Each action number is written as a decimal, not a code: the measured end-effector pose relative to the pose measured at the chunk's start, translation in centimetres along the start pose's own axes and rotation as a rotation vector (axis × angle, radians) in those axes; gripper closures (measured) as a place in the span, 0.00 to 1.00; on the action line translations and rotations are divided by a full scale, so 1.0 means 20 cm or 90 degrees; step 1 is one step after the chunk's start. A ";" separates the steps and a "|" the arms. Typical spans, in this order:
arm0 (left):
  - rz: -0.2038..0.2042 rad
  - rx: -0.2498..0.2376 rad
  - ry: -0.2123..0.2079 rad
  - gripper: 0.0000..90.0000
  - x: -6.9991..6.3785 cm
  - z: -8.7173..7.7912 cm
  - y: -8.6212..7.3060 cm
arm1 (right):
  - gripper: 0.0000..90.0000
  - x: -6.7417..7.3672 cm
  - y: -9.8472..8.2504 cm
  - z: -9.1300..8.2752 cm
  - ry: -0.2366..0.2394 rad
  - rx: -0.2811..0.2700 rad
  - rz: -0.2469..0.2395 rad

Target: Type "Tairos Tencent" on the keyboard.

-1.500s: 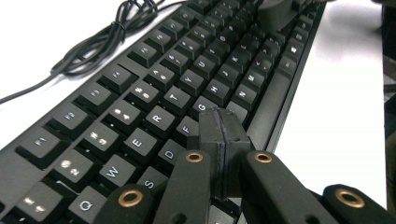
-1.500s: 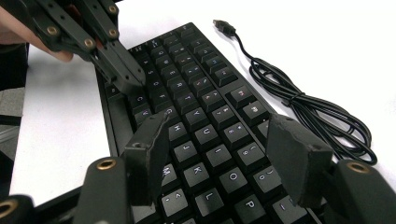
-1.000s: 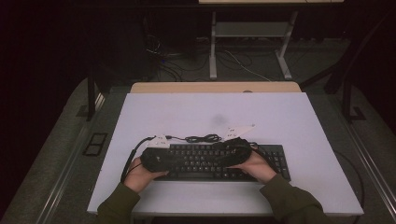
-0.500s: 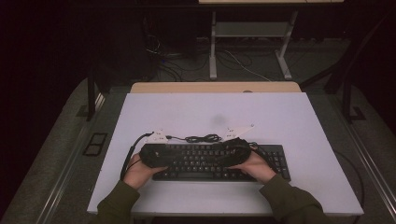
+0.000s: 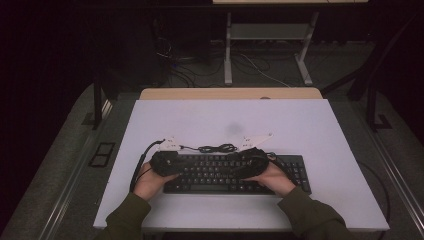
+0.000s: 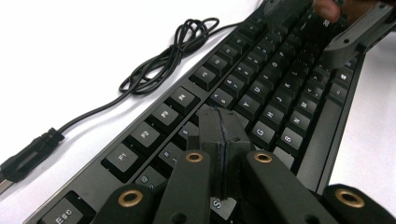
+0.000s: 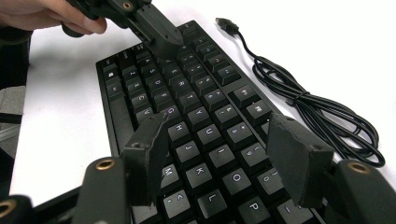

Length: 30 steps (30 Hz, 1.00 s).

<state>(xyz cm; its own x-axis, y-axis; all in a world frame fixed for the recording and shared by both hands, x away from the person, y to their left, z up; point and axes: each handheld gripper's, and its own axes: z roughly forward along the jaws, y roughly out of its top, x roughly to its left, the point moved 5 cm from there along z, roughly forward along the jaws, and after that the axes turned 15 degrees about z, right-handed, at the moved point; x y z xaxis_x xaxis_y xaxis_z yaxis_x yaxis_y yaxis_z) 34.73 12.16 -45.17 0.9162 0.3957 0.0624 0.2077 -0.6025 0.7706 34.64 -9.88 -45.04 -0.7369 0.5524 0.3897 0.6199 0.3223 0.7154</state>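
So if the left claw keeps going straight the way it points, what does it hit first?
Probably the keyboard: the shut left claw angles down over its left-hand letter keys, though whether it touches them is unclear.

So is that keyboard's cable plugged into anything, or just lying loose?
Loose. The keyboard cable lies in a tangled bundle on the white table, and its plug rests bare on the surface.
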 end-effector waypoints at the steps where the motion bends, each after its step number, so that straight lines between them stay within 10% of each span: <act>1: -0.001 0.003 0.000 0.99 0.00 0.00 0.00 | 0.43 0.00 0.00 0.00 0.001 -0.001 -0.001; 30: 0.004 0.039 -0.004 0.99 0.00 0.05 -0.04 | 0.43 0.00 0.00 0.00 -0.001 0.000 -0.001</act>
<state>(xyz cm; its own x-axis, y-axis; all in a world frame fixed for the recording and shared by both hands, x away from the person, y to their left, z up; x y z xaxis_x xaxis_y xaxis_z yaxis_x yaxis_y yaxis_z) 34.86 11.88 -46.39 0.9200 0.3868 0.0630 0.2217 -0.6462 0.7303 34.66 -9.91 -45.00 -0.7377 0.5532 0.3871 0.6183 0.3230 0.7165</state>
